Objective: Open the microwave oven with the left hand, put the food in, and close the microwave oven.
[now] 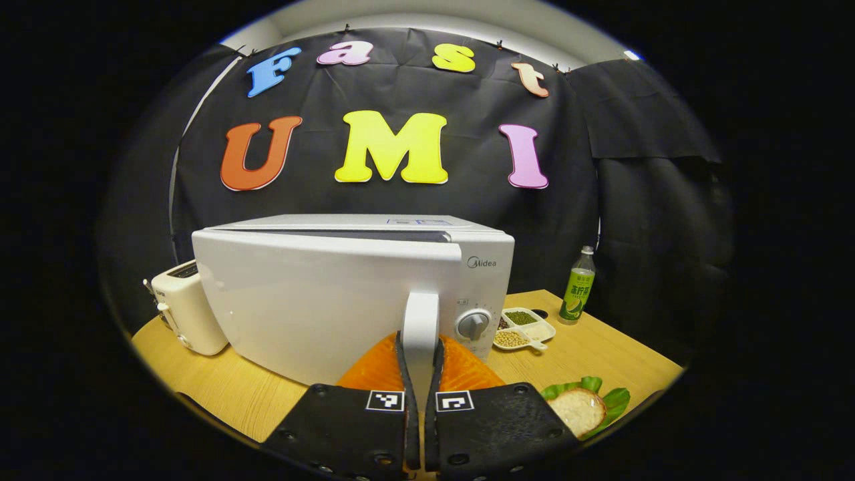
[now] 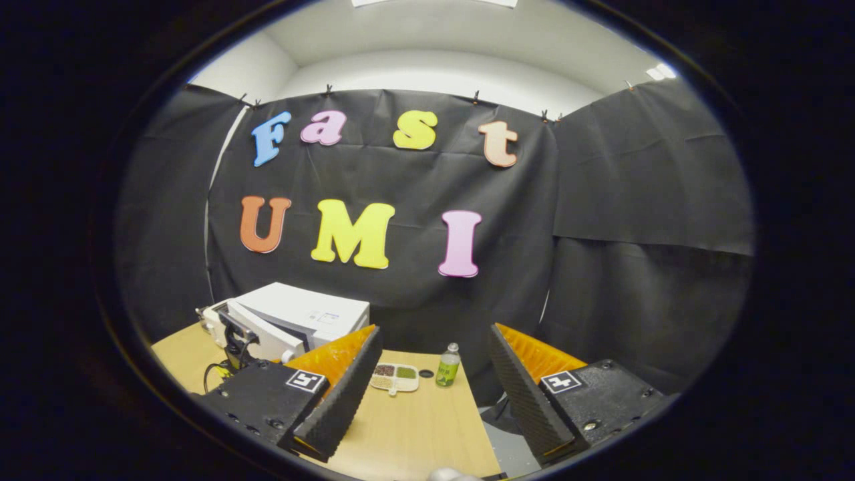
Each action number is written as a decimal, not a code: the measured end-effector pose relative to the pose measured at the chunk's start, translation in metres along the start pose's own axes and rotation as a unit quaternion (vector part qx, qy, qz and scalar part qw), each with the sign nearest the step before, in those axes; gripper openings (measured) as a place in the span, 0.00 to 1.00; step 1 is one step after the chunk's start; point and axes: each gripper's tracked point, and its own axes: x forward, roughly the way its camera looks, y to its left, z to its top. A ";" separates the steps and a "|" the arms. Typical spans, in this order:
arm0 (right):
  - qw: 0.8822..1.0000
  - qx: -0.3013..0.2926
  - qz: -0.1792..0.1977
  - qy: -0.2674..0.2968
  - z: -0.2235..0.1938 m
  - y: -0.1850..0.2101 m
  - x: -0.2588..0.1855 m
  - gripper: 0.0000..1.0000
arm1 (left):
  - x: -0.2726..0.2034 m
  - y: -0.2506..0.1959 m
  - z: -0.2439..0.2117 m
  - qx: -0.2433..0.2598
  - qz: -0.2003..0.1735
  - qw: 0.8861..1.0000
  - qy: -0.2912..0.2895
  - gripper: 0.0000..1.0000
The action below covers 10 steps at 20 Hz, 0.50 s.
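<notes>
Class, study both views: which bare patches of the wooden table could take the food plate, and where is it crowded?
Bare wood lies in front of the divided snack tray and green bottle, running toward the near table edge. Another strip lies between the cream toaster and left gripper. Crowded: beside the white microwave, where the gripper clamps its door handle, near the leaf-lined plate.

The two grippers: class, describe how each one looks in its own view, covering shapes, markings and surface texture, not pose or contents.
The left gripper has two flat dark plates with screw holes, each bearing a small square black-and-white marker, and slim fingers. The right gripper has the same marked, screwed plates; its fingers are wedge-shaped with finely ribbed faces.
</notes>
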 end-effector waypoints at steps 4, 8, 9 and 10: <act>1.000 0.006 0.022 0.009 -0.008 0.014 -0.001 1.00 | -0.031 0.011 -0.005 0.009 0.010 1.000 0.004 0.10; 0.999 0.005 0.038 0.008 -0.007 0.023 -0.008 0.96 | -0.049 0.031 -0.003 0.019 0.035 0.999 0.006 0.31; 0.999 0.007 0.042 0.008 -0.007 0.024 -0.010 1.00 | -0.054 0.036 -0.001 0.018 0.039 0.999 0.003 0.34; 0.999 0.012 0.046 0.008 -0.007 0.026 -0.013 1.00 | -0.059 0.042 -0.001 0.015 0.044 0.999 0.004 0.59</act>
